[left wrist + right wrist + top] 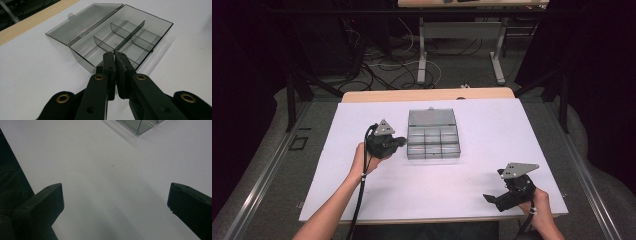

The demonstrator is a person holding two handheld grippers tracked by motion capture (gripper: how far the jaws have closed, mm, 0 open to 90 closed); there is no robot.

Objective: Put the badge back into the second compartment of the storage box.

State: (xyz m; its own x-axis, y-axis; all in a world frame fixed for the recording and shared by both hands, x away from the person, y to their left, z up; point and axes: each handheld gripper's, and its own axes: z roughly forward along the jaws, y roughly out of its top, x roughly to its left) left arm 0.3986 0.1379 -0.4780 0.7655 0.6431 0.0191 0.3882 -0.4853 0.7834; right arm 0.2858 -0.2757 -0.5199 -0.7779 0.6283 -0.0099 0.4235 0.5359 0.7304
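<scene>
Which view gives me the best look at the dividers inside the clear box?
The left gripper view: the open compartment box sits close ahead, dividers plainly visible. The high view shows the whole box small, compartments faint. The right gripper view catches just one corner at its top edge.

Smoky compartment box (433,142), lid open, seemingly empty

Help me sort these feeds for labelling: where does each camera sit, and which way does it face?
High view: above the person's side, facing forward and down on the white table; both forearms, left gripper, right gripper.
Left gripper view: rides that gripper, jaws shut, facing the open smoky clear plastic compartment box.
Right gripper view: rides that gripper, jaws apart, facing the table.
All three share the box.
</scene>
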